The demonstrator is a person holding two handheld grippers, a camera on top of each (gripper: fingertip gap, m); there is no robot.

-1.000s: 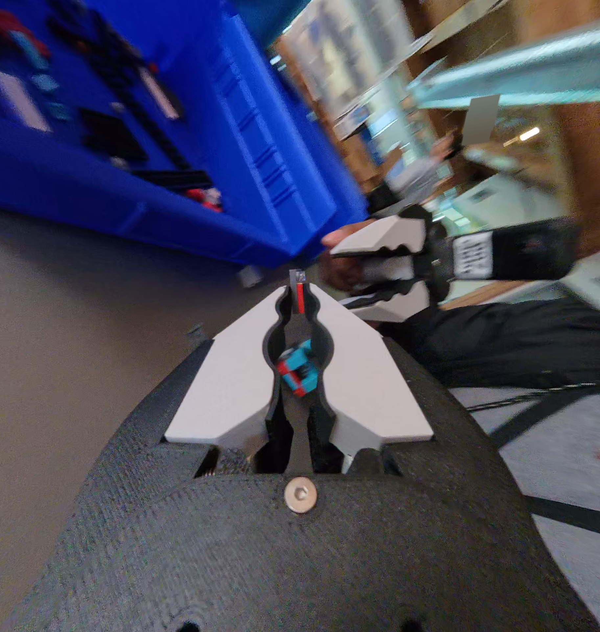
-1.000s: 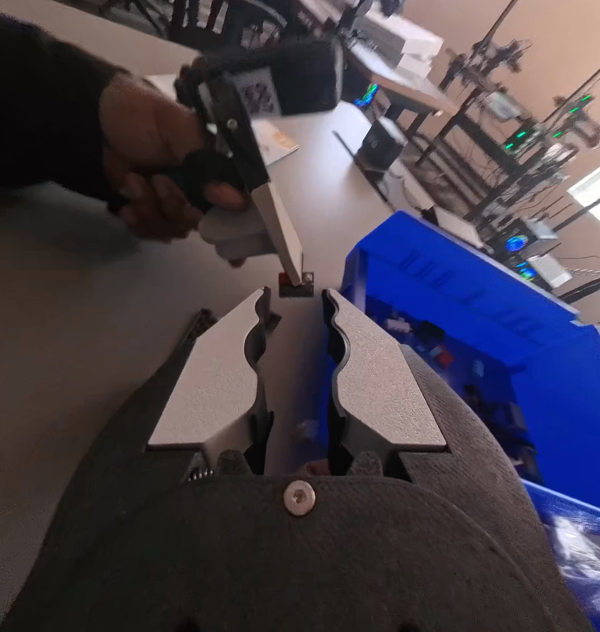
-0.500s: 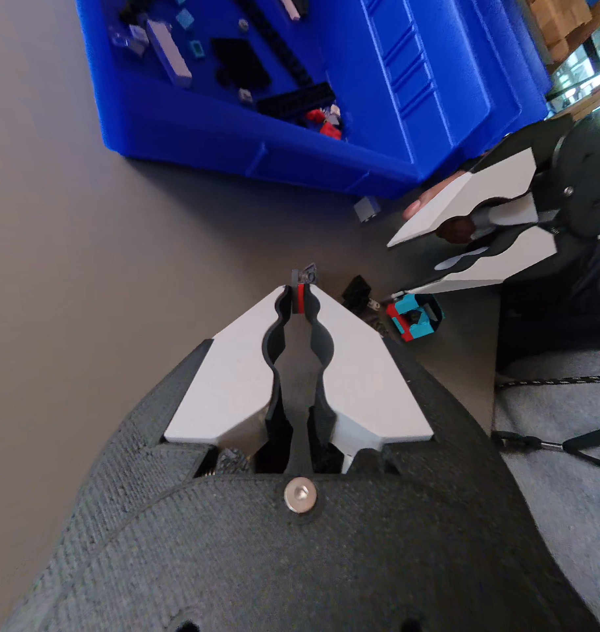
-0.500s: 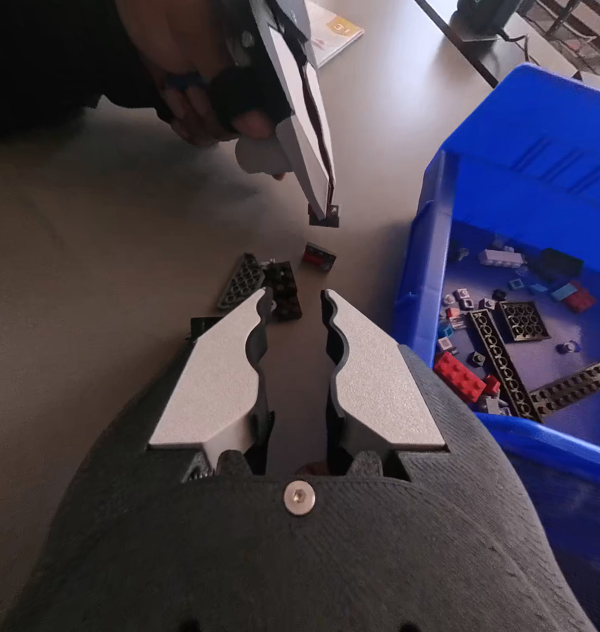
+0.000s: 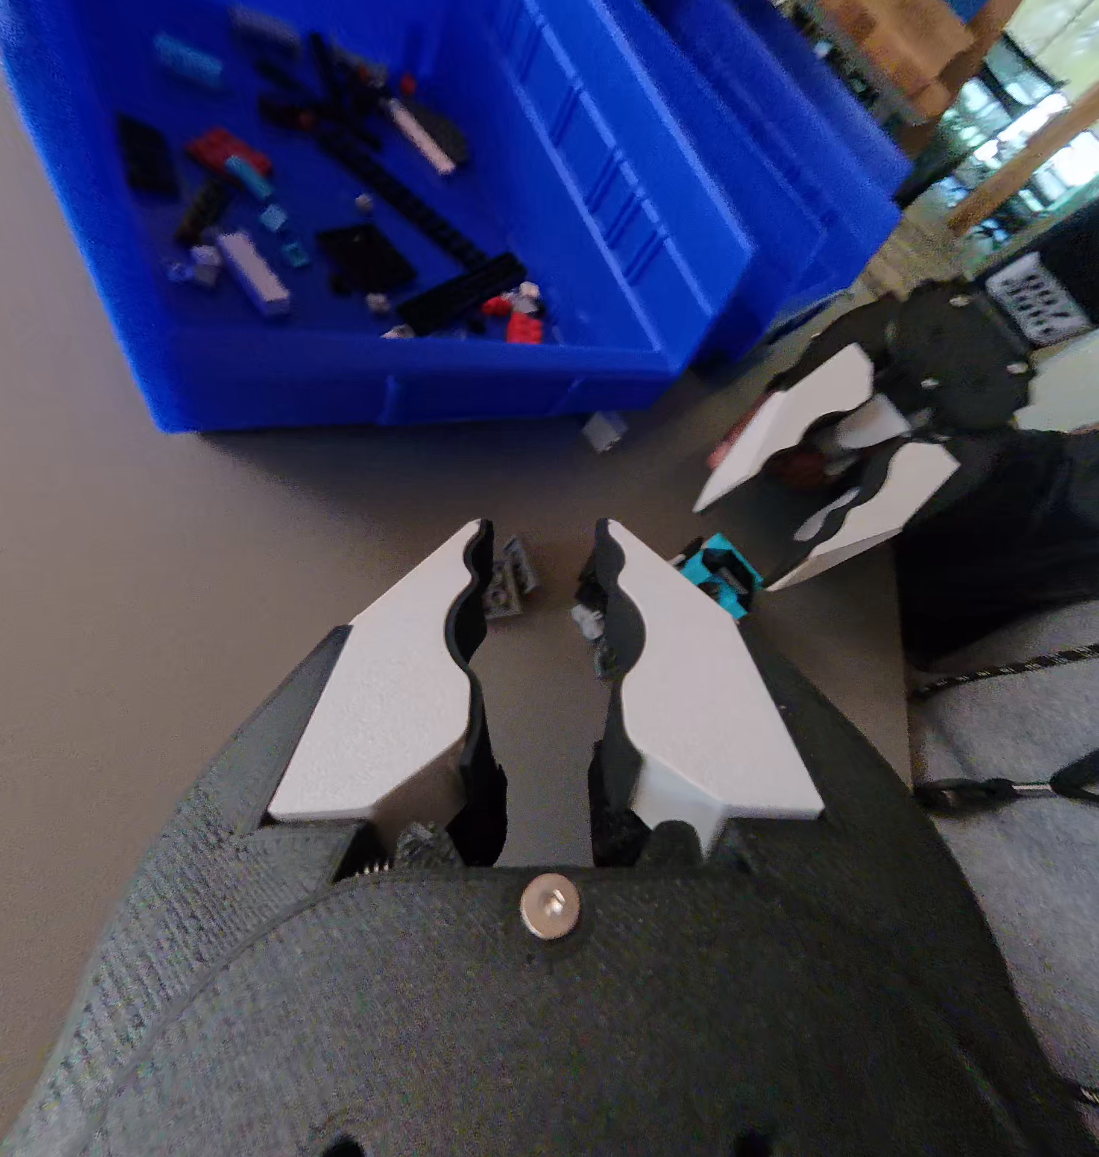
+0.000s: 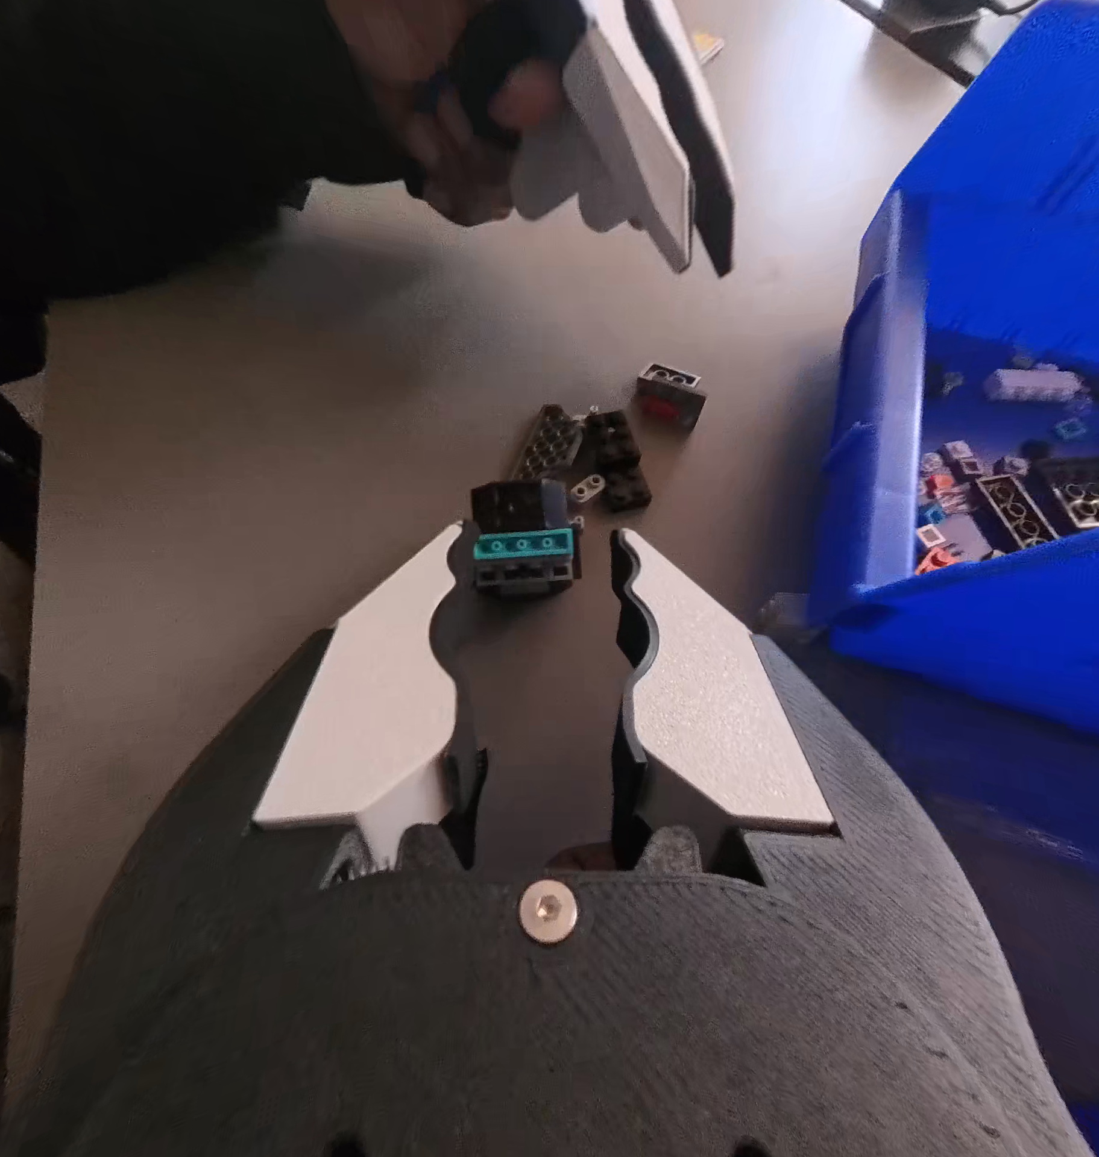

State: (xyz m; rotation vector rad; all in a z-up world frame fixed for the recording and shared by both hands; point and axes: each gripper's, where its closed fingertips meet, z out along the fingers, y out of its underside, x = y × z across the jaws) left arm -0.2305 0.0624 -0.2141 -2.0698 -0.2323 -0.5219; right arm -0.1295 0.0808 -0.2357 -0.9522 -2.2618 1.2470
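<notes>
My left gripper (image 5: 541, 532) is open and empty above the grey table (image 5: 158, 595). A small grey studded piece (image 5: 509, 582) lies on the table beside its left fingertip; in the right wrist view it shows a red face (image 6: 669, 394). My right gripper (image 6: 537, 545) is open. A teal, black and grey brick assembly (image 6: 521, 545) stands on the table between its fingertips, close to the left finger (image 6: 409, 601), with a clear gap to the right one. The assembly (image 5: 719, 579) and the right gripper (image 5: 734, 548) also show in the left wrist view. The left gripper (image 6: 703, 263) hovers above the loose pieces.
A blue bin (image 5: 409, 388) with several loose bricks stands beyond the grippers; it shows at the right in the right wrist view (image 6: 878, 438). Black plates (image 6: 615, 457) and a dark studded plate (image 6: 550, 441) lie by the assembly. A small grey brick (image 5: 604, 432) lies by the bin. The small grey studded piece (image 5: 509, 582) is closer to my left gripper, around 4 centimeters from its tips; the right tips are 10 centimeters off. My left gripper's tips are some 4 centimeters from the red face (image 6: 669, 394).
My left gripper opened and let go of the small grey-and-red piece, which now lies on the table. My right gripper opened wider and moved down around the teal assembly.
</notes>
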